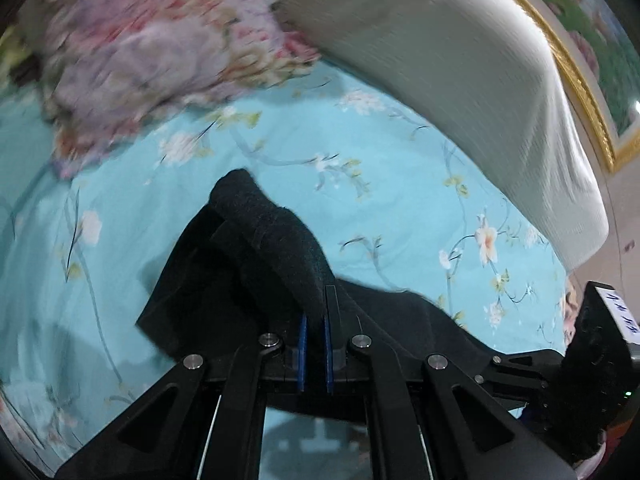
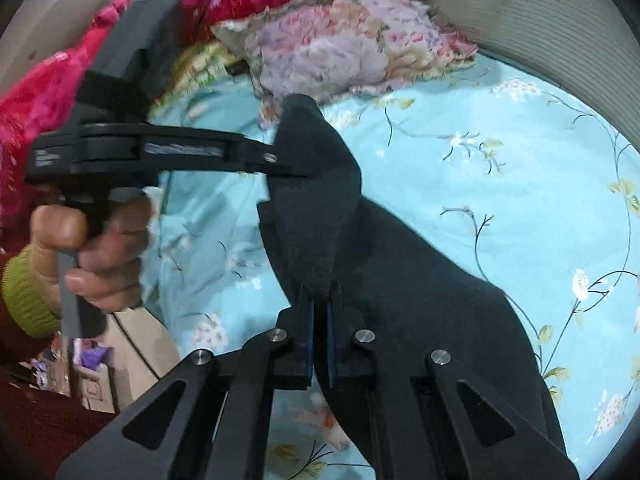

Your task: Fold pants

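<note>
The black pants [image 2: 432,312] lie on the turquoise flowered bedsheet [image 2: 500,184], with one end lifted. In the left wrist view my left gripper [image 1: 317,300] is shut on a bunched fold of the pants [image 1: 272,236], which bulges up past the fingertips. In the right wrist view my right gripper [image 2: 320,294] is shut on another fold of the same cloth. There the left gripper [image 2: 294,174] shows from the side, held by a person's hand [image 2: 100,248], its tips buried in the cloth just beyond mine. The right gripper's body [image 1: 596,336] shows at the left view's right edge.
A purple flowered quilt [image 2: 340,52] and a red blanket [image 2: 60,80] are heaped at the far side of the bed. A white ribbed pillow [image 1: 460,60] lies at the far right, below a gold-framed picture [image 1: 584,92]. The bed's edge and floor clutter [image 2: 92,368] are at lower left.
</note>
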Demonstrator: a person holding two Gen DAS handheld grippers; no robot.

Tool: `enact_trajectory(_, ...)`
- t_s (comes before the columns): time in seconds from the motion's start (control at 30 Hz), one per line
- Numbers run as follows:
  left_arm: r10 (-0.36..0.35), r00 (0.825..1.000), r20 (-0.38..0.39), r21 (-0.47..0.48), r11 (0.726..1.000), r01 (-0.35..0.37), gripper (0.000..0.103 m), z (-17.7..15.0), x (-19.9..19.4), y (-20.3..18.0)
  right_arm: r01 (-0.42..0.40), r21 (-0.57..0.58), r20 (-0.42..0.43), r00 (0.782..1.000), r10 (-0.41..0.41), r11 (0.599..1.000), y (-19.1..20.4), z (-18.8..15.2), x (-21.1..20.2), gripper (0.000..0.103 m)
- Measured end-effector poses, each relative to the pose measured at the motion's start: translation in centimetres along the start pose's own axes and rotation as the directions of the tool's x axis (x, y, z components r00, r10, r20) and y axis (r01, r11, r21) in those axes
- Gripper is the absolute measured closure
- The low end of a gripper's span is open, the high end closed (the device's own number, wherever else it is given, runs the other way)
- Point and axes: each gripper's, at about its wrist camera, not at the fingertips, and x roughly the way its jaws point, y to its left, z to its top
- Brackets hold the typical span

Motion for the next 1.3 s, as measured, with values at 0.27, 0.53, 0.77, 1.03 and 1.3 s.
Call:
enact_trajectory(0.27,0.012,1.000,-0.014,-0.067,0.998,-0.013,0.098,-2.8,1.7,4.0,0.039,-0.038,-0.094,0.995,-0.043,0.999,1.2,-0.9,4.7,0.097)
enact_trajectory(0.53,0.002,0.998,-0.055,-0.103,0.995,-0.007,0.095,-4.5,3.6,6.5,0.042,-0.040,-0.155,0.987,-0.048,0.998,1.0,-1.5,6.6,0.097)
enact_trajectory(0.77,0.000,0.998,-0.064,-0.112,0.994,-0.007,0.084,-4.7,4.1,7.5,0.068,-0.047,-0.176,0.982,-0.075,0.997,0.5,-1.6,7.2,0.097)
enact_trajectory(1.03,0.021,0.997,-0.068,-0.146,0.989,-0.030,0.071,-4.2,3.3,8.6,0.019,0.027,-0.183,0.983,-0.014,0.999,0.0,-1.5,7.4,0.092)
enact_trajectory(1.3,0.042,0.997,-0.072,-0.204,0.977,-0.056,0.041,-4.2,1.4,9.9,-0.008,0.096,-0.120,0.993,0.019,0.995,-0.6,-1.7,4.1,0.071)
